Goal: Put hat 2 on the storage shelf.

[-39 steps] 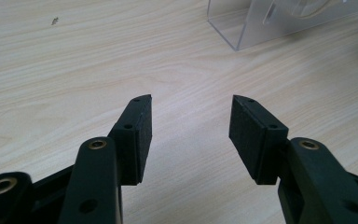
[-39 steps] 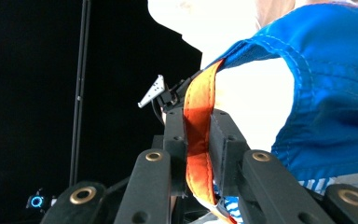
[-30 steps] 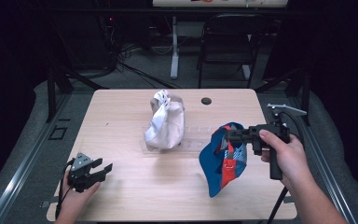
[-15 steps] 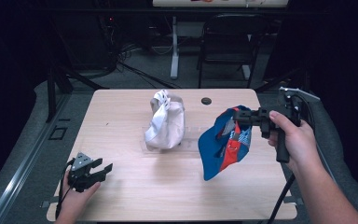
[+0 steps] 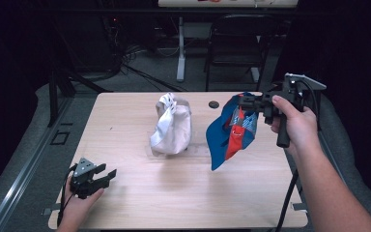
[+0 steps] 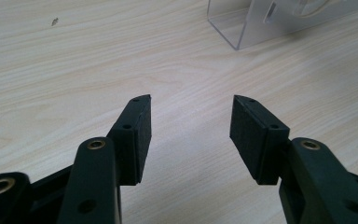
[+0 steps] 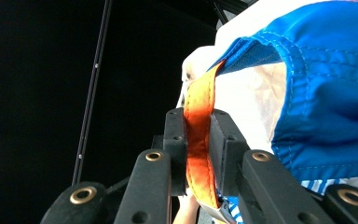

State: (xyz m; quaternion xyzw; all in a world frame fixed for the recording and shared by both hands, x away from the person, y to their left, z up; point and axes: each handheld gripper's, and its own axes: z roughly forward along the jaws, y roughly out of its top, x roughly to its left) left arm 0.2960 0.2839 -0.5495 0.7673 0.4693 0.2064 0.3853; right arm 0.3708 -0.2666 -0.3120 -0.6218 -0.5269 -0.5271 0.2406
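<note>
Right gripper (image 5: 245,102) held above the table's (image 5: 140,203) far right, fingers clamped on the orange strap (image 7: 199,140) of a blue cap (image 5: 232,129) hanging clear. White cap (image 5: 171,126) sat mid-table. Left gripper (image 5: 107,175) rested near left, fingers wide, holding nothing.

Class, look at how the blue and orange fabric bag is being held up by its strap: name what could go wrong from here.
1. The right hand-held gripper pinches only the thin orange fabric strap, so the blue and orange fabric bag hanging above the light wooden table might slip free.
2. The bag hangs close to the white crumpled cloth bag; a swing could knock it.
3. The left hand-held gripper rests open, far away, giving no support.
</note>
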